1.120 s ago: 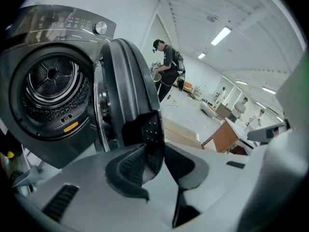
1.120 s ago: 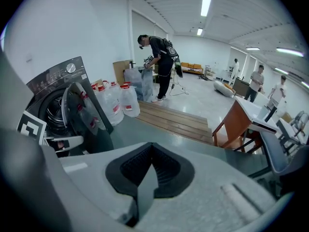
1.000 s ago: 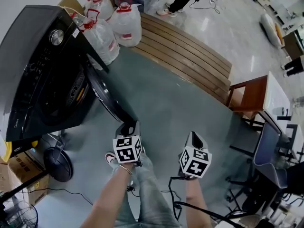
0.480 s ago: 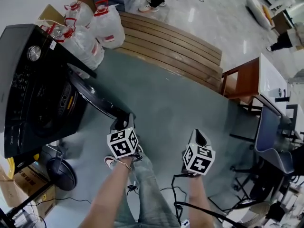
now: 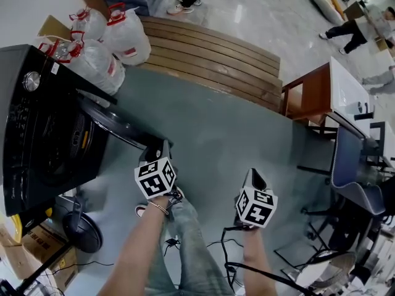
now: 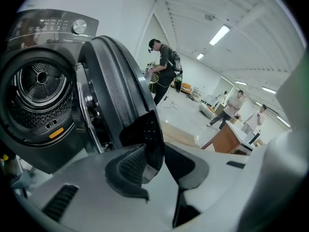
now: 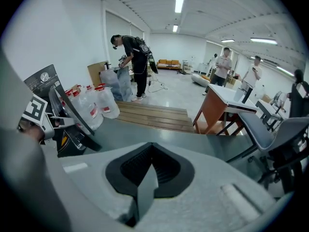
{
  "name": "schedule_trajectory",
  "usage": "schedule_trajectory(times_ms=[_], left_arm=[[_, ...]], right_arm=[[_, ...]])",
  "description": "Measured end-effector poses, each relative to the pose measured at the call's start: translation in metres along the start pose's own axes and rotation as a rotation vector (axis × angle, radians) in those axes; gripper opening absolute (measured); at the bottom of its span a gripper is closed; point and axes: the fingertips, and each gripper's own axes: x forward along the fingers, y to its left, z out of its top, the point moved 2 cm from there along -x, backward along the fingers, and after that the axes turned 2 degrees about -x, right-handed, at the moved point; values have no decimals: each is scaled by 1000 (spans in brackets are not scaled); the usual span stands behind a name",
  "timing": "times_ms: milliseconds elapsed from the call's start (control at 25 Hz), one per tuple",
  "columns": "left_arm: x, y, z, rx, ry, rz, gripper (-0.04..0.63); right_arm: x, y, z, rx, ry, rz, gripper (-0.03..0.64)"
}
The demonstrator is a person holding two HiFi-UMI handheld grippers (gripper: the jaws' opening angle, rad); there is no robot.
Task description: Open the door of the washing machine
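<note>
Both jaws of the left claw [image 5: 157, 150] clench the edge of the door [image 5: 114, 123], which stands swung out from the washing machine [image 5: 37, 147]; the right claw [image 5: 254, 177], alongside, is clenched on nothing; water jugs [image 5: 92, 57] stand beyond.

The drum opening [image 6: 38, 93] of the washing machine [image 5: 37, 122] is unblocked, but the space before it is crossed by the open door [image 5: 114, 123], whose edge is gripped by the left hand-held gripper [image 5: 157, 148]. Right of the door, the middle of the grey floor [image 5: 228, 140] is open. Its far edge is lined by water jugs [image 5: 92, 60] and a wooden platform [image 5: 216, 54], its right edge by a desk [image 5: 308, 97] and a chair [image 5: 349, 165].
</note>
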Motion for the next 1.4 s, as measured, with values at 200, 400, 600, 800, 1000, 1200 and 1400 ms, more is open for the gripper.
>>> schedule_trajectory(times_ms=[200,400,600,800,1000,1200,1400], left_arm=[[9,-9,6,14,-3,-9,114],[11,-10,7,21,0,-14,114],[10,-11,7,41,-6,-16,114],[12,-13,8,51,-6,-13,115],[12,-11,7,63,14,-4,118],[1,-7,-1,36,38,15,117],[-20,-2,-7,20,46,22,112]], right_arm=[[0,-7,-3,12,3,-11,6],[0,-6,-4,18,5,-13,5],[-2,-3,-1,18,1,-9,5],[-3,-1,0,7,0,-2,5],[-2,8,4,-4,-1,13,6],[-6,19,11,-11,-10,35,5],[-11,27,22,-28,-21,53,5]])
